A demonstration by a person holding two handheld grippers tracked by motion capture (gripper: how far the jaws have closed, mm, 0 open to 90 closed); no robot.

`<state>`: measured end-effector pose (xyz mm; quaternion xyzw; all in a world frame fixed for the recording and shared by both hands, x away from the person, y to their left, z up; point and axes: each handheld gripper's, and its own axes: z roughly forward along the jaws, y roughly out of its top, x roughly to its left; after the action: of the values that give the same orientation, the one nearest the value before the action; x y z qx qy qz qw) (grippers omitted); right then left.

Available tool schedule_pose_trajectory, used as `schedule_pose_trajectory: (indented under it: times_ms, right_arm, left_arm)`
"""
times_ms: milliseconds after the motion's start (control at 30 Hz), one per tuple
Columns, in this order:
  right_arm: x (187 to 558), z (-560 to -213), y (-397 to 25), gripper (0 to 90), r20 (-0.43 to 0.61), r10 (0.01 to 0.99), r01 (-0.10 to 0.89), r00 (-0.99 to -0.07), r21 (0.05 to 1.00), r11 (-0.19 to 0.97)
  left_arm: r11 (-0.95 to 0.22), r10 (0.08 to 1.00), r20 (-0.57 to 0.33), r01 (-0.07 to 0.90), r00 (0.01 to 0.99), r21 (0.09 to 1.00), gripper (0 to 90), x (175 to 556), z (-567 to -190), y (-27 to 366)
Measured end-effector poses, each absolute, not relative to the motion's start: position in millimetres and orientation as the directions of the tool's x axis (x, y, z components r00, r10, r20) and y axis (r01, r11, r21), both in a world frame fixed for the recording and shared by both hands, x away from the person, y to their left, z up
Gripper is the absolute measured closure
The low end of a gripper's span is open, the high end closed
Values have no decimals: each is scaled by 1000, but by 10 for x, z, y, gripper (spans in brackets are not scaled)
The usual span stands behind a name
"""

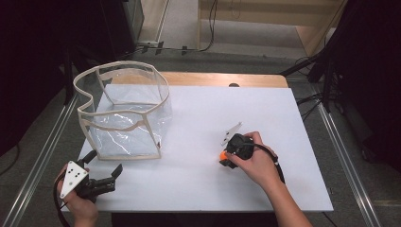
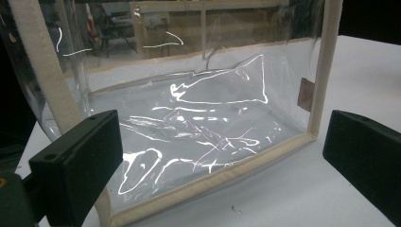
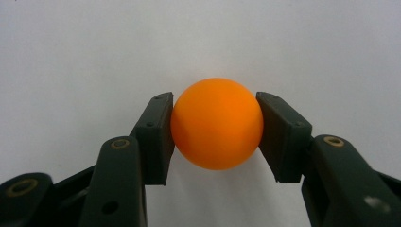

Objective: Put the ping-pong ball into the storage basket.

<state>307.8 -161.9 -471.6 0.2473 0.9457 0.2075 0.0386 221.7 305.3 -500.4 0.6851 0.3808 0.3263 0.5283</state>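
Note:
An orange ball (image 3: 216, 123) sits between both jaws of my right gripper (image 3: 215, 137), which is shut on it over the white table top. From above, the ball (image 1: 223, 155) peeks out under the right gripper (image 1: 227, 158) at the table's middle right. A clear plastic bag with beige trim (image 1: 124, 111) stands open-topped at the left. My left gripper (image 1: 105, 165) stays open near the table's front left corner, its jaws wide apart and pointed at the bag (image 2: 198, 123), with nothing between them.
The white table top (image 1: 208, 189) lies over a wooden board (image 1: 222, 79). Metal rails (image 1: 343, 156) run along both sides. Dark equipment and cables stand behind and to the right of the table.

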Motion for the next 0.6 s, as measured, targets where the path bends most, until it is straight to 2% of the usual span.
schedule_pose_trajectory:
  times_ms: [600]
  right_arm:
    - [3126, -4610, -1551, 474, 39, 465, 439, -884, 408, 800]
  left_arm:
    - [-154, 866, 47, 176, 499, 972, 0, 2216, -5004, 3050]
